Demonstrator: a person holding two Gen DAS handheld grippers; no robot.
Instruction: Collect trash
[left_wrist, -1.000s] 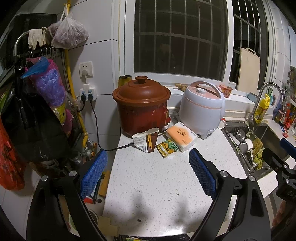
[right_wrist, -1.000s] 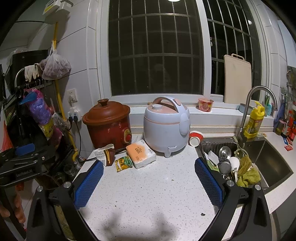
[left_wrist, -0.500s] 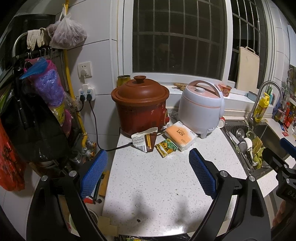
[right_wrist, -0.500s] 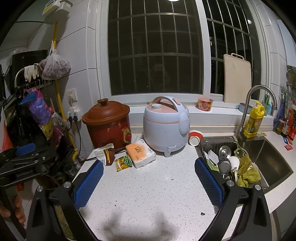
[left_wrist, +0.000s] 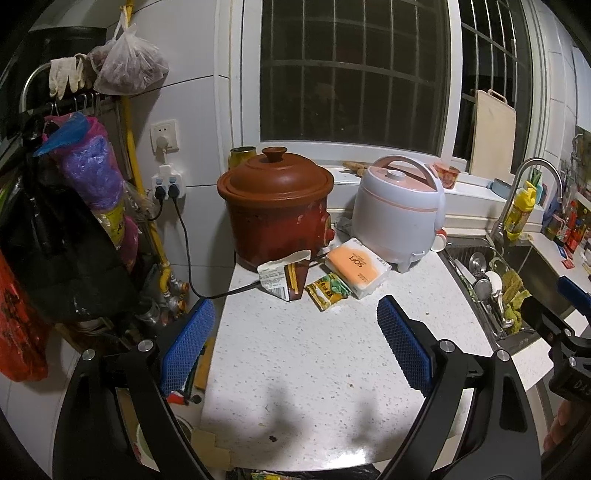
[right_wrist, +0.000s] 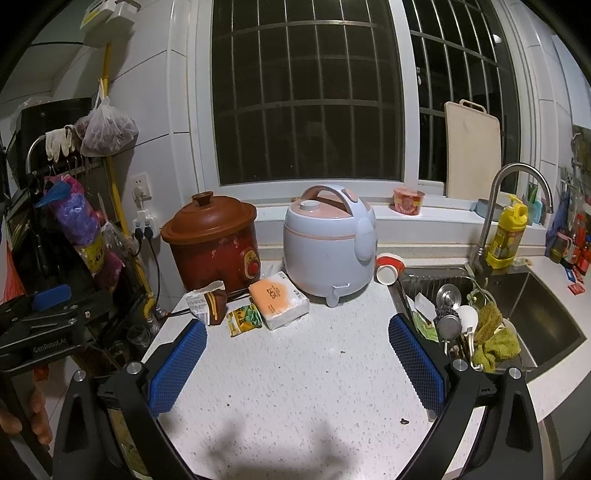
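Observation:
A torn brown and white carton lies in front of the brown clay pot. A yellow-green snack wrapper lies beside it, next to an orange tissue pack. My left gripper is open and empty, above the white countertop, short of the trash. My right gripper is open and empty, above the counter, nearer the sink.
A brown clay pot and a white rice cooker stand at the back. A sink with dishes and a green cloth lies to the right. A rack with bags hangs left. A paper cup lies beside the cooker.
Both views have shifted only slightly. Both grippers stay open and empty.

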